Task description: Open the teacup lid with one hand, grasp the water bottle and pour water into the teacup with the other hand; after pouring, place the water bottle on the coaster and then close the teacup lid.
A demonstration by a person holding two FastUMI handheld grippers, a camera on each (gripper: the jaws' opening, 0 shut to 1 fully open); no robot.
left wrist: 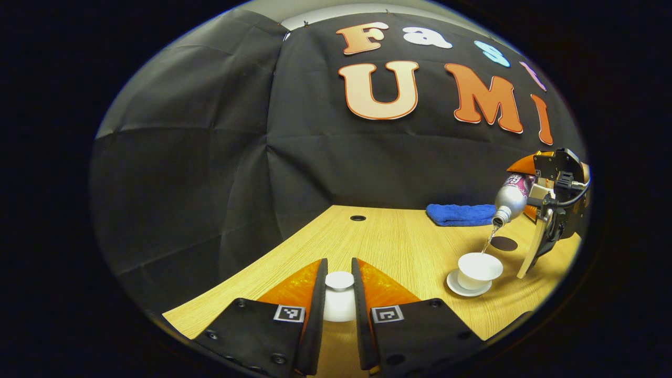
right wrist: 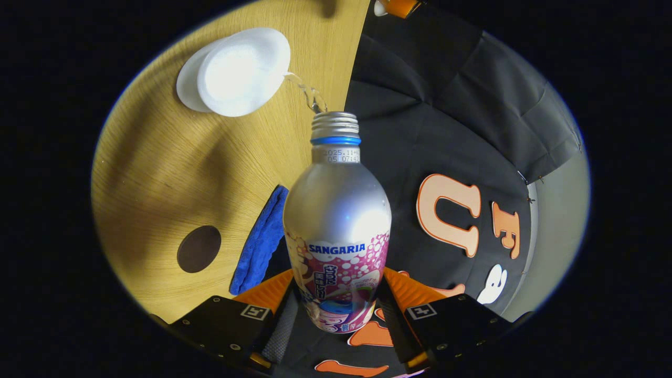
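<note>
Both pairs of jaws are clamped: the left gripper (left wrist: 339, 299) is closed on the white teacup lid (left wrist: 339, 286), held above the wooden table (left wrist: 399, 247), and the right gripper (right wrist: 336, 315) on the water bottle (right wrist: 338, 220). Water is being poured from the tilted bottle into the teacup (left wrist: 479, 269) on its saucer (left wrist: 457, 286), seen at four o'clock in the left gripper view. A dark coaster (left wrist: 503, 243) and a blue cloth (left wrist: 458, 214) lie beyond.

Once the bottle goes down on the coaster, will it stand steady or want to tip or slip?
Probably steady: the bottle widens below a narrow neck, and the coaster lies flat on the table. Its smooth metal may be slippery if wet. It gets lighter as water runs into the cup.
</note>
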